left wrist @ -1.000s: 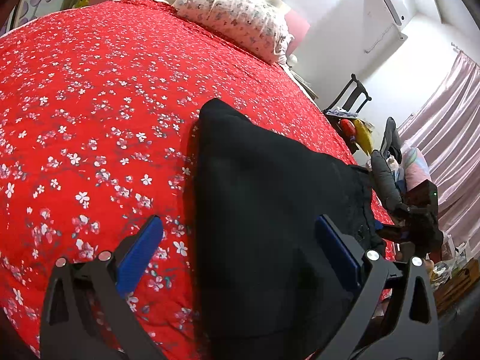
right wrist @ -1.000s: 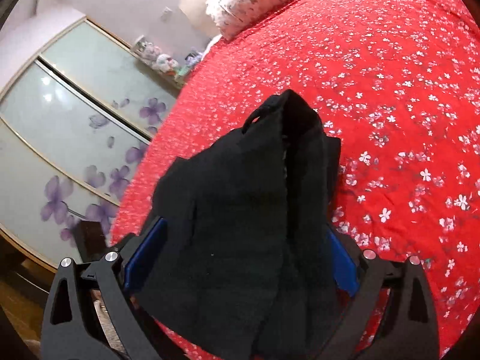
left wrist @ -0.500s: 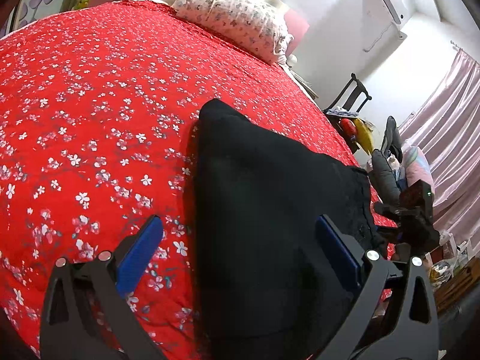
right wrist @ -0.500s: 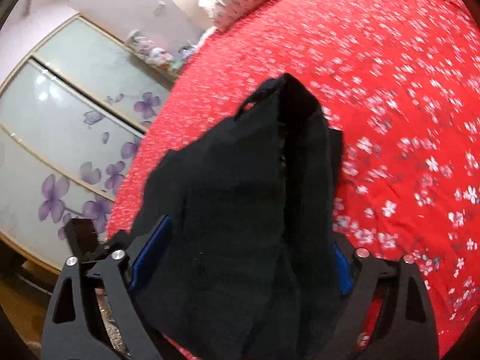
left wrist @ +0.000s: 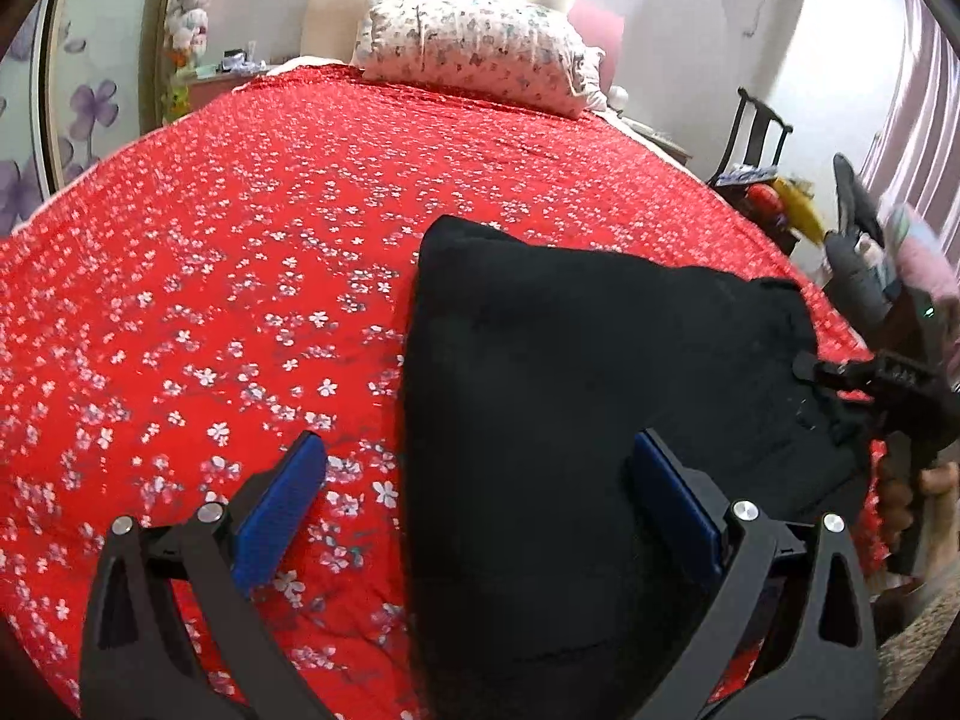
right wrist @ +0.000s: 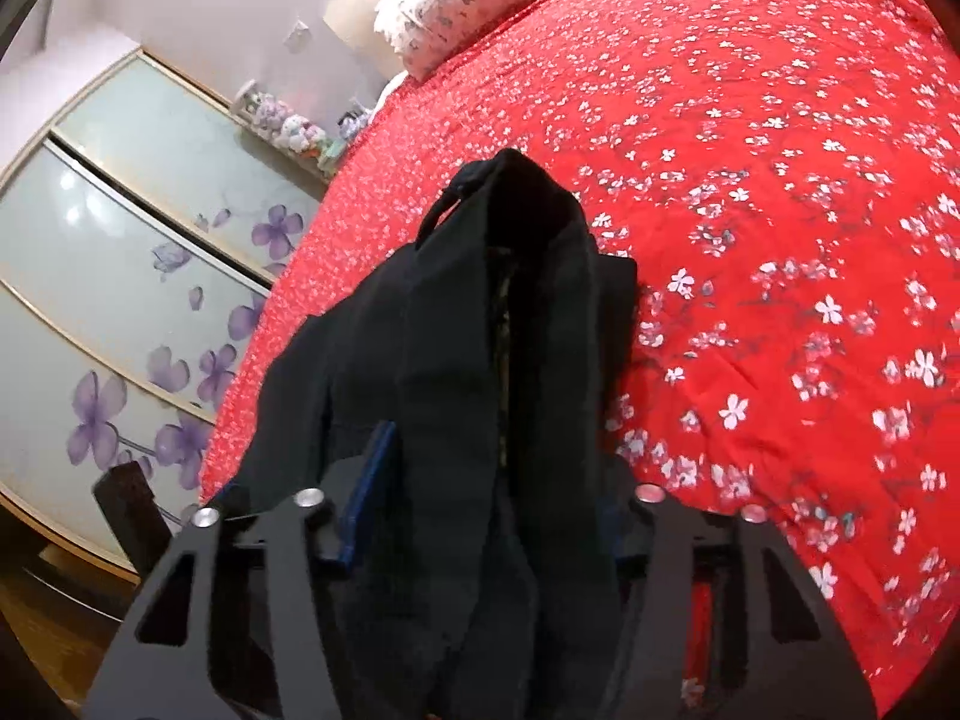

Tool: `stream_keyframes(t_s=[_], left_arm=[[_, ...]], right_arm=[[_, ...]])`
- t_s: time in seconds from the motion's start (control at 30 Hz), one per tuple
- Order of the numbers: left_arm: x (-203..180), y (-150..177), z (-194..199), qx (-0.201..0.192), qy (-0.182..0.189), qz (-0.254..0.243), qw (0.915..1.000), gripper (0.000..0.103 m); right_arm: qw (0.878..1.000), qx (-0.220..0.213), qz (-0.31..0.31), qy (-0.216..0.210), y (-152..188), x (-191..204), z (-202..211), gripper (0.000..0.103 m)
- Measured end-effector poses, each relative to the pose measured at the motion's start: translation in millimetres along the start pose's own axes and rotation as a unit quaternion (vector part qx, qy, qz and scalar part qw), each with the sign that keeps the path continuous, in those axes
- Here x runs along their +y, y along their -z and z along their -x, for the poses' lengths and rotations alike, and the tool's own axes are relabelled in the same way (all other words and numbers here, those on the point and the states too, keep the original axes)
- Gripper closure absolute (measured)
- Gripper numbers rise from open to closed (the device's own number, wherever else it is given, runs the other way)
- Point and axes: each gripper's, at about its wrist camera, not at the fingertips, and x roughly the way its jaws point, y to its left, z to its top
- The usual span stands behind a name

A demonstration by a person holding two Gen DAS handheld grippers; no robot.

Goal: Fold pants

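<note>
The black pants [left wrist: 576, 396] lie folded on the red flowered bedspread [left wrist: 240, 252], near the bed's near right corner, with a flowered pillow [left wrist: 474, 51] at the head of the bed. The left gripper [left wrist: 480, 504] has its jaws spread wide and holds nothing; its left blue pad [left wrist: 279, 513] hangs over bare bedspread and its right pad [left wrist: 675, 501] over the pants, with the cloth's left edge between them. The right gripper [right wrist: 486, 516] sits at the pants' bunched end [right wrist: 498, 360], its jaws closing with a thick bundle of black cloth between them, and whether the pads already press on the cloth I cannot tell. A wardrobe with purple flowers [right wrist: 120, 312] stands beside the bed
</note>
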Motion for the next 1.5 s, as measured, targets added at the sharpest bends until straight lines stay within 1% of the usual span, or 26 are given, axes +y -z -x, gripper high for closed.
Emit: stream_keyframes(t_s=[0.07,0.17,0.23,0.3,0.37,0.5,0.57,0.6,0.67,0.7,0.73,0.8,0.87,0.93,1.03,1.1,1.13,1.17,1.23,1.3,1.33,1.37,1.4,1.43,1.5], left_arm=[[-2,1,1,-0.002,-0.010,-0.009,0.9999,0.002],[-4,1,3,-0.006,-0.023,-0.024,0.9994,0.002],[-5,1,3,-0.008,-0.025,-0.030,0.9992,0.002],[-6,1,3,-0.009,-0.026,-0.035,0.9990,0.002],[-7,0,3,-0.009,-0.026,-0.037,0.9989,0.002],[-4,-1,3,-0.005,-0.017,-0.031,0.9994,0.002],[-3,-3,1,0.007,0.014,-0.024,0.9996,0.002],[-1,-6,0,0.018,0.045,-0.018,0.9987,0.002],[3,-13,0,0.028,0.090,-0.004,0.9955,0.002],[6,-18,-1,0.035,0.112,0.008,0.9931,0.002],[7,-21,-3,0.040,0.122,0.018,0.9915,0.002],[12,-29,-9,0.056,0.143,0.043,0.9872,0.002],[16,-34,-14,0.066,0.153,0.055,0.9845,0.002],[19,-40,-20,0.079,0.159,0.067,0.9818,0.002],[21,-47,-30,0.105,0.151,0.076,0.9801,0.002],[21,-50,-35,0.121,0.135,0.078,0.9803,0.002],[21,-51,-36,0.127,0.134,0.077,0.9799,0.002],[22,-51,-38,0.132,0.129,0.075,0.9800,0.002],[24,-52,-42,0.145,0.117,0.072,0.9798,0.002],[28,-52,-48,0.160,0.124,0.081,0.9761,0.002],[31,-51,-49,0.163,0.127,0.086,0.9747,0.002],[32,-52,-51,0.165,0.132,0.091,0.9732,0.002],[32,-52,-51,0.166,0.136,0.095,0.9722,0.002],[31,-53,-52,0.166,0.139,0.097,0.9714,0.002],[30,-54,-53,0.170,0.150,0.100,0.9687,0.002]], right_arm=[[1.000,-0.007,0.009,-0.002,2,2,4,0.054],[1.000,-0.015,0.015,-0.008,4,7,9,0.055],[1.000,-0.013,0.017,0.000,3,8,8,0.055],[1.000,-0.006,0.006,0.006,1,2,4,0.053],[1.000,-0.001,-0.006,0.003,0,-2,1,0.049],[1.000,-0.005,-0.004,0.006,1,1,1,0.050],[1.000,-0.011,-0.001,-0.009,2,5,5,0.060],[0.999,-0.020,-0.002,-0.037,2,6,11,0.063],[0.997,-0.029,-0.007,-0.078,1,9,17,0.068],[0.994,-0.032,-0.010,-0.101,1,10,20,0.069],[0.994,-0.034,-0.010,-0.106,0,10,20,0.069],[0.995,-0.031,-0.010,-0.092,0,11,18,0.069],[0.995,-0.025,-0.030,-0.096,-1,4,15,0.069],[0.995,-0.019,-0.041,-0.088,-2,1,12,0.068],[0.996,-0.004,-0.065,-0.066,-1,-8,8,0.060],[0.996,0.001,-0.073,-0.059,2,-12,9,0.060],[0.996,0.002,-0.070,-0.055,2,-11,10,0.058],[0.997,0.004,-0.066,-0.045,2,-10,10,0.052],[0.998,0.007,-0.060,-0.030,1,-9,10,0.047],[0.998,0.010,-0.058,-0.026,0,-8,6,0.047],[0.998,0.013,-0.052,-0.031,0,-6,4,0.050],[0.998,0.013,-0.048,-0.034,0,-3,1,0.056],[0.998,0.012,-0.043,-0.043,1,-1,1,0.059],[0.997,0.011,-0.045,-0.060,2,0,3,0.065],[0.995,0.006,-0.045,-0.092,2,3,9,0.068]])
